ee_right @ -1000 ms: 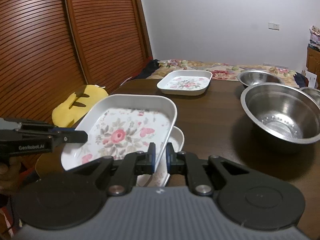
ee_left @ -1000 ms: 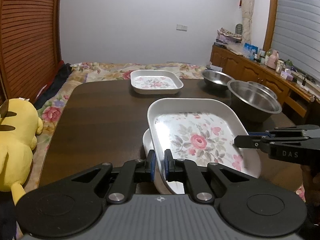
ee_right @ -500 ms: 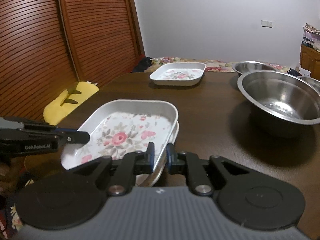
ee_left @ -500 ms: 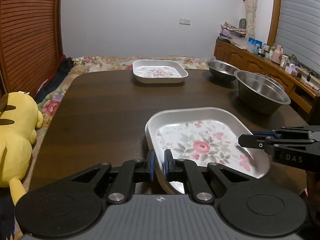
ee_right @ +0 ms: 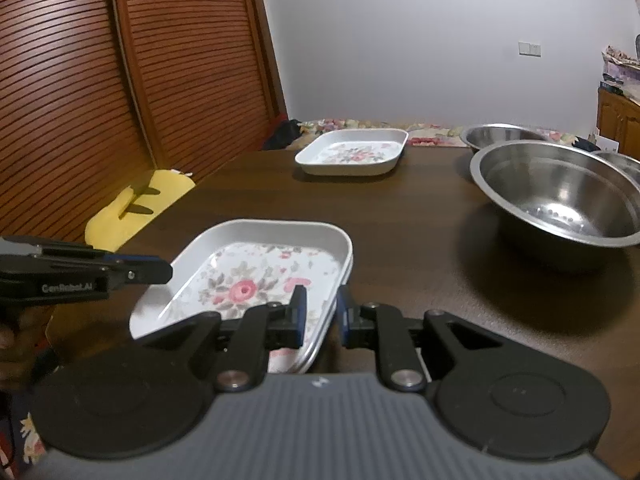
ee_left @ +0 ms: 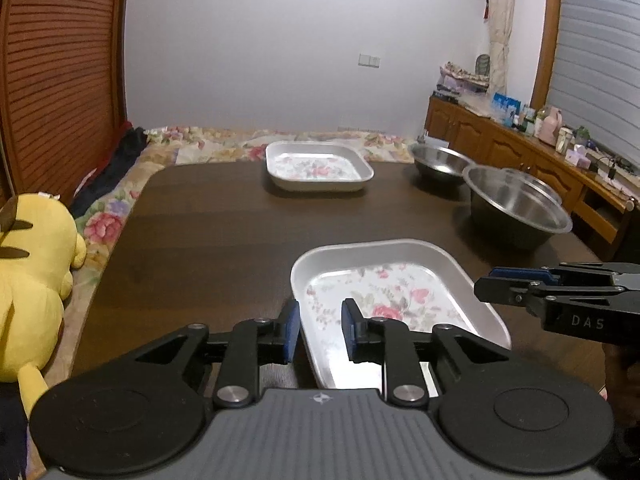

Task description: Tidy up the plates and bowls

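A white plate with a flower print [ee_left: 392, 292] [ee_right: 256, 276] lies flat and nested in a second like plate, whose rim [ee_right: 316, 350] shows under it, at the near side of the dark table [ee_left: 208, 232]. My left gripper [ee_left: 320, 332] straddles its left rim; the jaws are opening and the pads stand clear of the rim. At the right rim my right gripper [ee_right: 322, 316] is opening too, the rim loose between its pads. Each gripper shows in the other's view: right gripper [ee_left: 486, 288], left gripper [ee_right: 160, 272]. Another flowered plate [ee_left: 318, 166] [ee_right: 354, 152] sits at the far side.
A large steel bowl [ee_left: 516, 204] [ee_right: 560, 196] and a smaller steel bowl [ee_left: 436, 160] [ee_right: 500, 134] stand at the table's right. A yellow plush toy [ee_left: 28, 280] lies beside the left edge. A cluttered wooden sideboard [ee_left: 520, 140] lines the right wall.
The flowered plate, held tilted above the lower plate, has come down flat into it. Both grippers' jaws have spread off its rims.
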### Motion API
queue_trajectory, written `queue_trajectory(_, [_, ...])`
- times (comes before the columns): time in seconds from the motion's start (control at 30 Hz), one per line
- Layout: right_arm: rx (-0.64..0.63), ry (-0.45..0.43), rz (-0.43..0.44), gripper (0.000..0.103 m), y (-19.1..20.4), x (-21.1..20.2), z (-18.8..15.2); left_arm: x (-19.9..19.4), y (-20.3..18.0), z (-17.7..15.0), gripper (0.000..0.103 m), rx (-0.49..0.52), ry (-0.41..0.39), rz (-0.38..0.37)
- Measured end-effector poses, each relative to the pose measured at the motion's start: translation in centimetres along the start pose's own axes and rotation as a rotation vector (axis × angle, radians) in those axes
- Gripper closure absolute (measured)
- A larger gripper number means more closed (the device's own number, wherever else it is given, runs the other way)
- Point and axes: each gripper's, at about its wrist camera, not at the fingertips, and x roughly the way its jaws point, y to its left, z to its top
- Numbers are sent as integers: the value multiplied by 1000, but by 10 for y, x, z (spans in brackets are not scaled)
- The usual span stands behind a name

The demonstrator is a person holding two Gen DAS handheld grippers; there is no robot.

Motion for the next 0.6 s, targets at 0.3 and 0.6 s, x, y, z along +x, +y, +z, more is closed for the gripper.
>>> queue_trajectory(0.3, [-24,-55,3,77,2,-13,21,-5,-4,19,72,18,-45,-4])
queue_trajectory(0.6, [-59,-84,-6,74,-4,-18,56,6,0,48,72,27,-82,0])
